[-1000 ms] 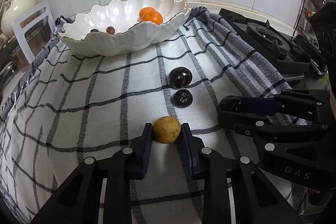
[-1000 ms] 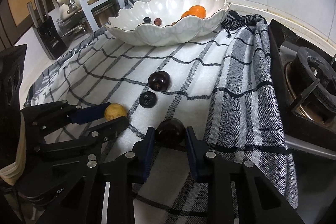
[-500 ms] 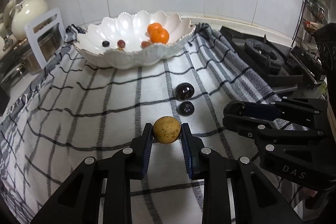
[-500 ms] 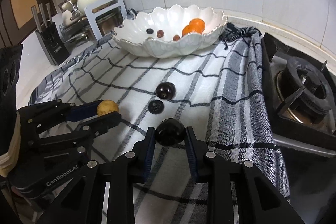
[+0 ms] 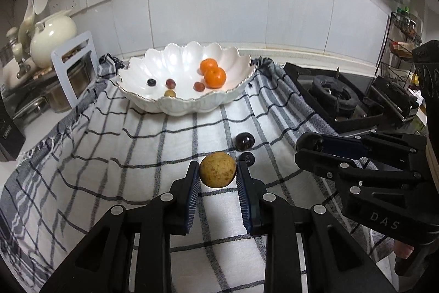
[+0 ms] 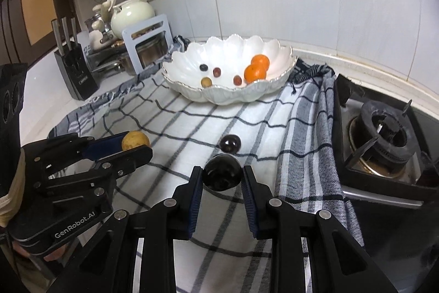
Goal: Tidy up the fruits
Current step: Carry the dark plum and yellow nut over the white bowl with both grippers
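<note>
My left gripper (image 5: 217, 172) is shut on a round yellow-brown fruit (image 5: 217, 169), held above the checked cloth (image 5: 123, 155). My right gripper (image 6: 221, 174) is shut on a dark plum (image 6: 221, 175), also off the cloth. Each gripper shows in the other's view: the right gripper (image 5: 310, 148) at the right, the left gripper (image 6: 135, 143) at the left with the yellow fruit (image 6: 135, 140). Two dark fruits (image 5: 244, 141) (image 5: 247, 158) lie on the cloth ahead. The white scalloped bowl (image 5: 189, 103) at the back holds two oranges (image 5: 214, 76) and several small fruits.
A gas stove (image 6: 384, 125) borders the cloth on the right. A knife block (image 6: 74, 67), a cream teapot (image 5: 52, 37) and a metal rack (image 5: 71, 73) stand at the back left. A wire shelf (image 5: 403, 37) stands far right. A tiled wall rises behind the bowl.
Both grippers have risen off the cloth with their fruits and tilted up, so the bowl and wall now sit lower and further off in both views. The two dark fruits stayed put.
</note>
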`<action>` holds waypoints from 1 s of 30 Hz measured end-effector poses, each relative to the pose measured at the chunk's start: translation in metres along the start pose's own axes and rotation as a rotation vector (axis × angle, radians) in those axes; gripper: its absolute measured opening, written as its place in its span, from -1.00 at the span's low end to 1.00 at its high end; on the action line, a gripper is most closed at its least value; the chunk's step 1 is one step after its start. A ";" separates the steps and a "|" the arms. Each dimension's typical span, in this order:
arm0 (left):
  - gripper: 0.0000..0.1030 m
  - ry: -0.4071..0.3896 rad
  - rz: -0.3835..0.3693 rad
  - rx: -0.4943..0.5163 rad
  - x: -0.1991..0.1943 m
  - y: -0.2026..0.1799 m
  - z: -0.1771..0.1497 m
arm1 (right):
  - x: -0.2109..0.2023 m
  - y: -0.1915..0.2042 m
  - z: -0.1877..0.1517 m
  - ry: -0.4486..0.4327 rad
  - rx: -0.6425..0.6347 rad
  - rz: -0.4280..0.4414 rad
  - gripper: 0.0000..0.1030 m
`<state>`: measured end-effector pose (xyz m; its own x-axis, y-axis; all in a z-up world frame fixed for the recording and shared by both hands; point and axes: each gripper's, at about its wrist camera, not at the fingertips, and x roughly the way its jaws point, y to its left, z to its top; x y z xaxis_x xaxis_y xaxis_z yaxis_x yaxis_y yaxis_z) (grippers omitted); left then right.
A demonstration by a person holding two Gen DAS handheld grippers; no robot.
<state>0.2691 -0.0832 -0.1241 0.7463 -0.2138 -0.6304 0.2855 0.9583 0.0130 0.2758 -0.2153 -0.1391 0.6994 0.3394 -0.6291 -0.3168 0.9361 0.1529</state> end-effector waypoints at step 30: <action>-0.47 -0.174 0.067 -0.004 -0.050 0.043 0.051 | -0.024 0.028 0.066 -0.203 0.002 -0.043 -0.42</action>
<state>0.2750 -0.0408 -0.0530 0.8563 -0.1786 -0.4845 0.2293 0.9722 0.0469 0.2921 -0.1910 -0.0696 0.8272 0.3107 -0.4683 -0.2829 0.9502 0.1307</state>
